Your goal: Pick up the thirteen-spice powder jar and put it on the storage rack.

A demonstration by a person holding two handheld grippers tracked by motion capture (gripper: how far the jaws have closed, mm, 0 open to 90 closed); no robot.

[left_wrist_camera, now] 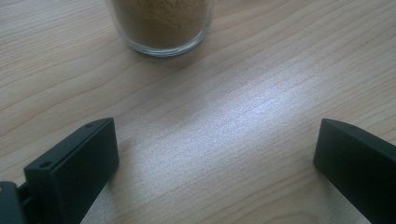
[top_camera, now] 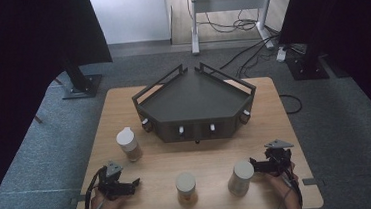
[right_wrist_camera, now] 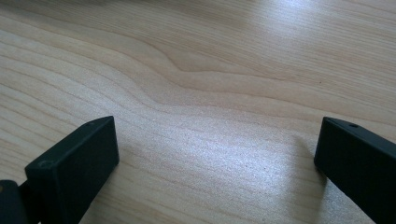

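1. The wooden table (top_camera: 123, 109) is carrying a dark angular tray (top_camera: 193, 104) with raised rails at its far middle; the tray's floor is lying bare.
2. Three white-lidded jars are standing upright on the near half of the table: the left jar (top_camera: 129, 144) near the tray's left front corner, the middle jar (top_camera: 186, 188) close to the near edge, and the right jar (top_camera: 241, 178) just to its right.
3. The left gripper (top_camera: 129, 185) is resting low at the table's near left corner, held in the person's left hand (top_camera: 104, 207), its jaws pointing toward the middle jar and standing well apart from it.
4. In the left gripper view the left gripper (left_wrist_camera: 215, 140) is showing jaws spread wide with bare wood between them; the glass base of a jar of tan powder (left_wrist_camera: 161, 25) is standing ahead of them, untouched.
5. The right gripper (top_camera: 254, 167) is sitting at the near right, held in the person's right hand (top_camera: 285, 187), its tips just beside the right jar; contact cannot be told from the high view.
6. In the right gripper view the right gripper (right_wrist_camera: 215, 140) is likewise showing jaws gaping wide, holding nothing, only wood grain lying between them.
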